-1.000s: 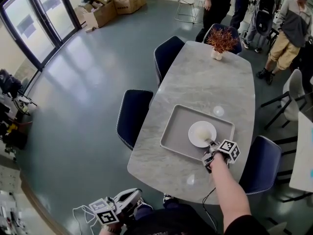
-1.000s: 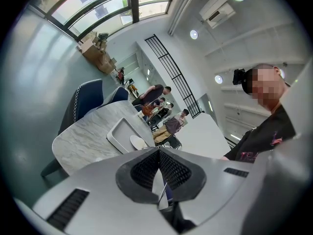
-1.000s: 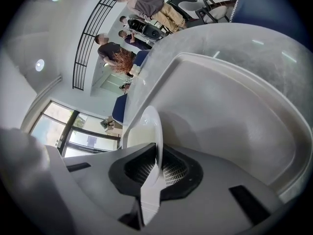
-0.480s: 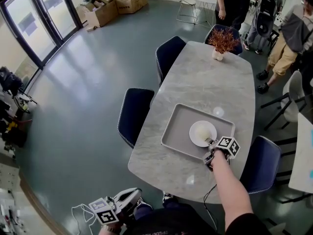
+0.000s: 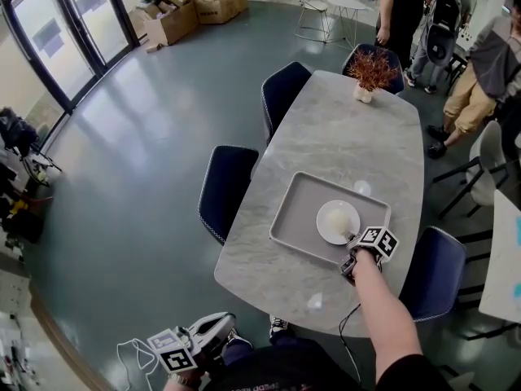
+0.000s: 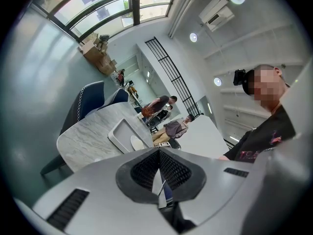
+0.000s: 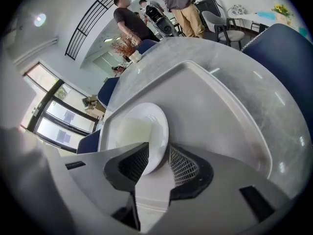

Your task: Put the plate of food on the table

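Note:
A white plate (image 5: 336,220) lies inside a grey tray (image 5: 293,218) on the near half of the marble table (image 5: 342,129). I cannot make out food on its pale face (image 7: 137,129). My right gripper (image 5: 352,257) reaches in from the tray's near right edge, and its jaws (image 7: 159,160) are shut on the plate's near rim, one pad on each side. The tray floor (image 7: 215,102) spreads out beyond them. My left gripper (image 5: 218,330) hangs low at my left side, away from the table, and its pads (image 6: 159,173) are shut together on nothing.
Dark blue chairs stand along the table's left side (image 5: 225,187), (image 5: 282,88) and at its near right (image 5: 430,271). A potted dry plant (image 5: 370,70) stands at the far end. People (image 5: 407,10) stand beyond it. Cardboard boxes (image 5: 175,19) sit by the glass doors.
My right gripper has pushed slightly forward onto the plate's rim. The plate and tray stay where they were. A person at the far end has walked to the right.

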